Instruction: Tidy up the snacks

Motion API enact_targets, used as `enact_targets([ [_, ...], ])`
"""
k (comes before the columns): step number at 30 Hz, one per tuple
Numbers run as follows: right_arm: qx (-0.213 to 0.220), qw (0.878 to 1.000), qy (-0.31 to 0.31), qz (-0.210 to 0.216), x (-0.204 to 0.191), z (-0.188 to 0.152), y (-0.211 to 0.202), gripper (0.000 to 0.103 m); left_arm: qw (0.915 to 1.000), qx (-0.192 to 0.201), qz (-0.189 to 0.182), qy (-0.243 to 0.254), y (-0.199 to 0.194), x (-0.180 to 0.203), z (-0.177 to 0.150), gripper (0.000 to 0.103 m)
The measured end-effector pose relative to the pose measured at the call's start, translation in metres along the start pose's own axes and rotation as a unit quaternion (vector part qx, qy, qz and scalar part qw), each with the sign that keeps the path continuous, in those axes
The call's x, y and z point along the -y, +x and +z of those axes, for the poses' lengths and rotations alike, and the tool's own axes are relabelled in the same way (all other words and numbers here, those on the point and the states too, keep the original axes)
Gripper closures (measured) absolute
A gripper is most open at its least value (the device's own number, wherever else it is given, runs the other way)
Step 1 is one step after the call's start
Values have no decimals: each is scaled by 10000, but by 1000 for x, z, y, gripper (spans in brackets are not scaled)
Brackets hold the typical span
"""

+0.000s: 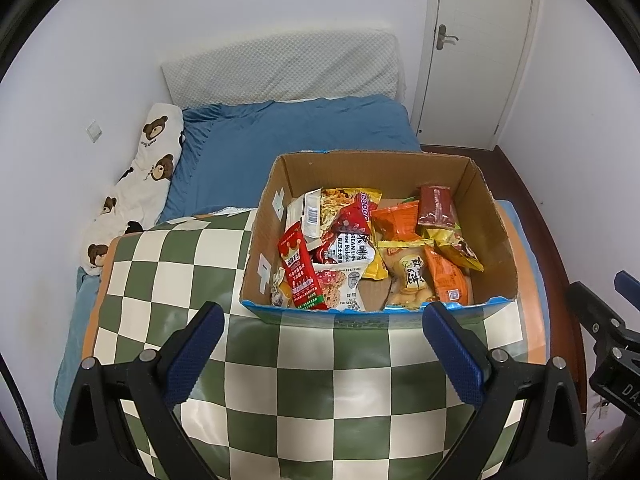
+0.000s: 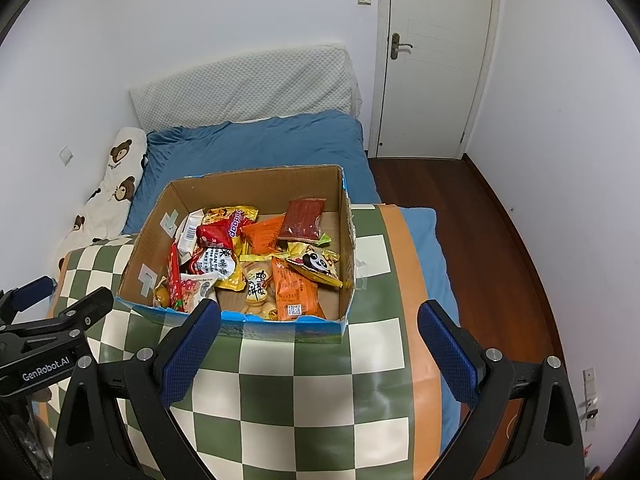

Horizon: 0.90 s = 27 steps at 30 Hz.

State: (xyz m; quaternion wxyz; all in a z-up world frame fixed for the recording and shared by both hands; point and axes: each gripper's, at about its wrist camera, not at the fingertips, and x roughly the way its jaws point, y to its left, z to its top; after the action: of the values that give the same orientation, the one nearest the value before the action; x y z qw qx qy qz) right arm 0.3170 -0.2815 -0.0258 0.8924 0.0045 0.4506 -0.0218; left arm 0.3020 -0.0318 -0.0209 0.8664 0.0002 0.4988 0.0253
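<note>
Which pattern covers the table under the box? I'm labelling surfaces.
Green and cream checks with an orange border on the tablecloth, clearest in the right wrist view.

Both wrist cameras looked forward and down from just above a green-and-cream checkered cloth (image 1: 168, 272), facing a white panelled door (image 2: 436, 80). The left view sat left of the right one. Both shared the open brown cardboard box (image 1: 492, 232) of snack packets, near and central, and the blue-sheeted bed (image 2: 260, 144) beyond.
</note>
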Motion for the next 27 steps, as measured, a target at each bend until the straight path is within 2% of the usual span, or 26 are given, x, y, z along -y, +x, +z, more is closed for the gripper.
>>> enact_targets([
  [27, 96, 9999, 64, 77, -1, -1, -13, 2, 9999, 131, 25, 90, -9, 6, 0, 1],
])
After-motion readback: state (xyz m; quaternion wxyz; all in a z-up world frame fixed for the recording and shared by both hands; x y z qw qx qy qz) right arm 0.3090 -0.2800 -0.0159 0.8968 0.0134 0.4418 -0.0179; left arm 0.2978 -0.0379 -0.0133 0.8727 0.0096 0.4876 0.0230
